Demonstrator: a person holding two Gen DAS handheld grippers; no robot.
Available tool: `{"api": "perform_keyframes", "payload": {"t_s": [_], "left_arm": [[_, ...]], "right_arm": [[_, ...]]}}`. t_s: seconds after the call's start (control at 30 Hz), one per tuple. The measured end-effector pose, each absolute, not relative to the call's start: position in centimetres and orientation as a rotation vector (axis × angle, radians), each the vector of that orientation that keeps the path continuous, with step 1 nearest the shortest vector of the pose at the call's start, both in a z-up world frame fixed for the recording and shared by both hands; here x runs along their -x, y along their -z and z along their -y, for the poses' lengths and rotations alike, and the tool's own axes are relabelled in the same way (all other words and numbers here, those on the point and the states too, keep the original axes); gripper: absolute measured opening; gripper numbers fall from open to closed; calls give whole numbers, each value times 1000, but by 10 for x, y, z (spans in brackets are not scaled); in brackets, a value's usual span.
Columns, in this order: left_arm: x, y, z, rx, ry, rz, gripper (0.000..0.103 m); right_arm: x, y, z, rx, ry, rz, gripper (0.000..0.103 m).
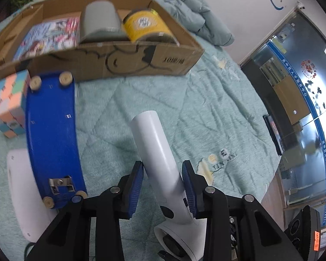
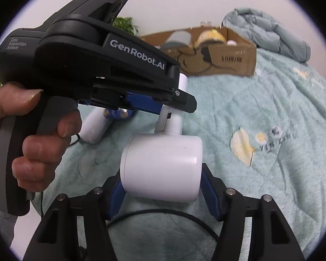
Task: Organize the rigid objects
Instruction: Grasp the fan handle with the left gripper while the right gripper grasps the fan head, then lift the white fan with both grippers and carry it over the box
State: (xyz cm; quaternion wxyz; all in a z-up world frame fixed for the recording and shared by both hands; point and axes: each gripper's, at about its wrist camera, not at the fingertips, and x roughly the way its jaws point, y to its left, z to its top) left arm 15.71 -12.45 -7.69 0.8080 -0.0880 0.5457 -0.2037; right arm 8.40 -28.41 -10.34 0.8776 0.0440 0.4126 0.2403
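In the left wrist view, the barrel end of the white plastic hair dryer (image 1: 158, 152) is cut off by the lower frame edge. The contents of the open brown cardboard box (image 1: 141, 61) are blurred: a grey cylinder (image 1: 100, 19) and a yellow can (image 1: 145, 25) can be made out.

In the right wrist view, the black body of the left gripper (image 1: 163, 165) and the person's hand (image 2: 39, 141) hide most of its fingers.

The hair dryer is on the near side of the cardboard box, above the teal quilted bed cover (image 1: 141, 100). Its handle points toward the box and is pinched between the left gripper's fingers. Its barrel lies crosswise between the fingers of the right gripper (image 2: 163, 180), whose blue pads (image 2: 117, 195) press against both ends.
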Motion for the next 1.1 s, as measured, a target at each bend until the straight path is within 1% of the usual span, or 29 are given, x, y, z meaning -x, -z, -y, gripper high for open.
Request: {"api": "perform_keyframes", "payload": {"t_s": [0.17, 0.47, 0.6, 0.77, 0.9, 1.0, 1.1], "left_arm": [[-159, 30, 116, 168, 423, -1074, 33], [-171, -77, 86, 110, 412, -856, 32], [-186, -119, 58, 106, 372, -780, 32], [-219, -148, 24, 110, 365, -760, 32], [-249, -162, 8, 53, 339, -748, 32], [-270, -165, -6, 27, 330, -748, 32], [-300, -153, -29, 67, 335, -794, 32]], "right_arm": [[-90, 76, 279, -88, -516, -759, 62], [-115, 14, 249, -64, -535, -552, 61], [-136, -14, 230, -36, -586, -497, 61], [-165, -36, 207, -15, -620, -466, 62], [-197, -44, 192, -47, -642, -495, 62], [-218, -46, 179, -44, -661, -539, 62], [-230, -44, 165, -45, -695, -590, 62]]}}
